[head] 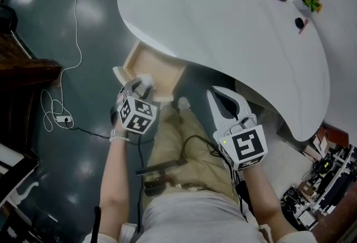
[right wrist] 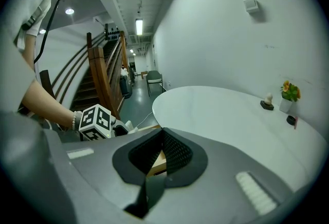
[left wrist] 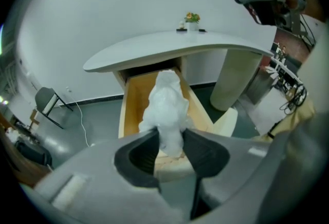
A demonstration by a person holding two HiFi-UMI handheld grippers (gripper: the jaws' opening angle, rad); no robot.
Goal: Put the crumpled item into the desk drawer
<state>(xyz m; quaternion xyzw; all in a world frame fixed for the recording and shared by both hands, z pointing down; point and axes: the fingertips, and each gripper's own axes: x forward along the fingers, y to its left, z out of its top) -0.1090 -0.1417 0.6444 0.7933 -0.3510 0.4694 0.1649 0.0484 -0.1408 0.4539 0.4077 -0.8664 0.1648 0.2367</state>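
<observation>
The left gripper (left wrist: 171, 138) pinches the crumpled white item (left wrist: 167, 107) over the open drawer (left wrist: 131, 99), which juts out from under the edge of the white surface (head: 223, 24). The right gripper (right wrist: 163, 133) hangs closed and empty, off to the right.

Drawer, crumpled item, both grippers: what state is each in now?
drawer, pulled open under the desktop.
left gripper, closed on the crumpled item.
crumpled item, pinched between the jaws, pointed at the drawer.
right gripper, shut, empty.
</observation>
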